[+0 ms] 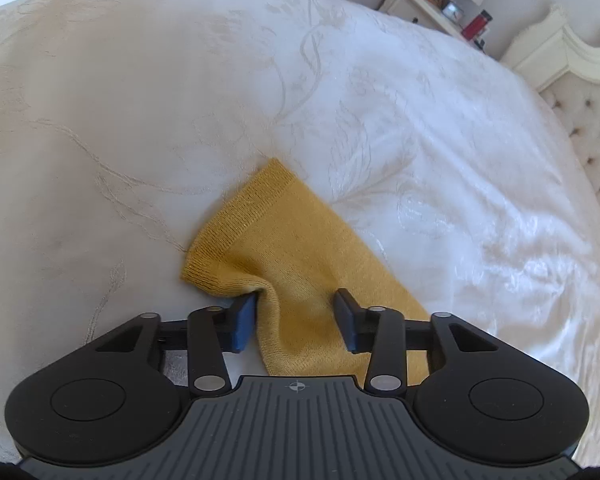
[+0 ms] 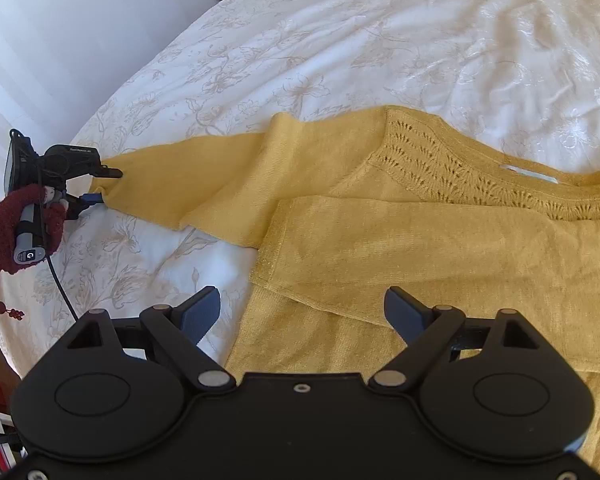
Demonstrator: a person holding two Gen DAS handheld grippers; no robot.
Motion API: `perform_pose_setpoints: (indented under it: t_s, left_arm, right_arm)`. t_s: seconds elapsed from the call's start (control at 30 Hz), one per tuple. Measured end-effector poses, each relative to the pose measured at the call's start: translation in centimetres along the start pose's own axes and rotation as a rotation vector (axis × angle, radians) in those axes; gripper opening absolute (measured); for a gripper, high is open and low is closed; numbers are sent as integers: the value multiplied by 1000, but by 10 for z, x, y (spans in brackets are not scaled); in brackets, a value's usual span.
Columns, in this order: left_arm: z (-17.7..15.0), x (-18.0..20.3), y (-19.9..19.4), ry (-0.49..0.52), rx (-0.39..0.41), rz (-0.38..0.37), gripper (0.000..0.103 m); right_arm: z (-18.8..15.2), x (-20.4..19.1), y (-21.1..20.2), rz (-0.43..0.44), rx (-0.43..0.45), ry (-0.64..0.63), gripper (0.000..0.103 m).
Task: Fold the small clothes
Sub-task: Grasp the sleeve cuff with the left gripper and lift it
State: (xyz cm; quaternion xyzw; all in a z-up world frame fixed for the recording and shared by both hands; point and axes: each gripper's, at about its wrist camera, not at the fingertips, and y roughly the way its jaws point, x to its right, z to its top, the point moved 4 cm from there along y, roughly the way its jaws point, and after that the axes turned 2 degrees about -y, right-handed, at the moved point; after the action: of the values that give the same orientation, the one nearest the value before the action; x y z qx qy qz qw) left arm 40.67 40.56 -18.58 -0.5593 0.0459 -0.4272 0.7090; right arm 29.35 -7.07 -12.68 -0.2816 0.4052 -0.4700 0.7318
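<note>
A yellow sweater (image 2: 400, 240) lies flat on the bed (image 2: 340, 40), filling the middle and right of the right wrist view, with one sleeve already folded across its body. The other sleeve (image 2: 188, 188) stretches out toward the left edge of that frame, where the left tool (image 2: 100, 186) meets its cuff. In the left wrist view the cuff (image 1: 260, 232) sits at lower centre, and the left tool (image 1: 296, 320) has its fingers partly open with cloth bunched between them and against the left pad; it does not yet look clamped. The right tool (image 2: 300, 312) is wide open and holds nothing, hovering over the sweater's lower left edge.

The step in hand seems to be taking this sleeve. To do it well, close firmly on both layers of the cuff, lift only slightly, and carry it across so it lies flat and parallel to the folded sleeve, while the right tool steadies the body
</note>
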Motion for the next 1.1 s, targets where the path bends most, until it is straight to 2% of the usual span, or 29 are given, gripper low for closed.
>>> perform_pose_setpoints:
  t_s: [0.03, 0.07, 0.1, 0.27, 0.4, 0.57, 0.73, 0.87, 1.03, 1.1]
  left_arm:
    - [0, -1, -1, -4, 10, 19, 13]
    - [-1, -1, -3, -8, 17, 35, 9]
    - [-1, 0, -6, -10, 26, 17, 7]
    - [-5, 24, -39, 68, 105, -2, 6]
    - [-14, 61, -80, 162, 161, -65, 6]
    - [-37, 124, -140, 301, 234, -156, 6]
    - [-76, 189, -191, 380, 289, -265, 6]
    - [-123, 247, -221, 470, 310, -372, 6]
    - [-194, 306, -218, 597, 266, -461, 6]
    - [-229, 325, -202, 661, 214, -475, 6]
  right_arm:
    - [-2, 3, -2, -3, 2, 15, 90]
    - [-3, 5, -4, -6, 5, 31, 90]
    - [-5, 8, -7, -7, 9, 50, 90]
    - [-18, 26, -18, -9, 25, 137, 90]
    - [-31, 42, -26, 0, 27, 177, 90]
    - [-46, 63, -40, 39, 31, 201, 90]
    - [-57, 87, -60, 82, 44, 195, 90]
    - [-69, 115, -81, 97, 64, 206, 90]
    - [-79, 147, -102, 103, 87, 232, 90]
    - [-82, 158, -109, 99, 93, 238, 90]
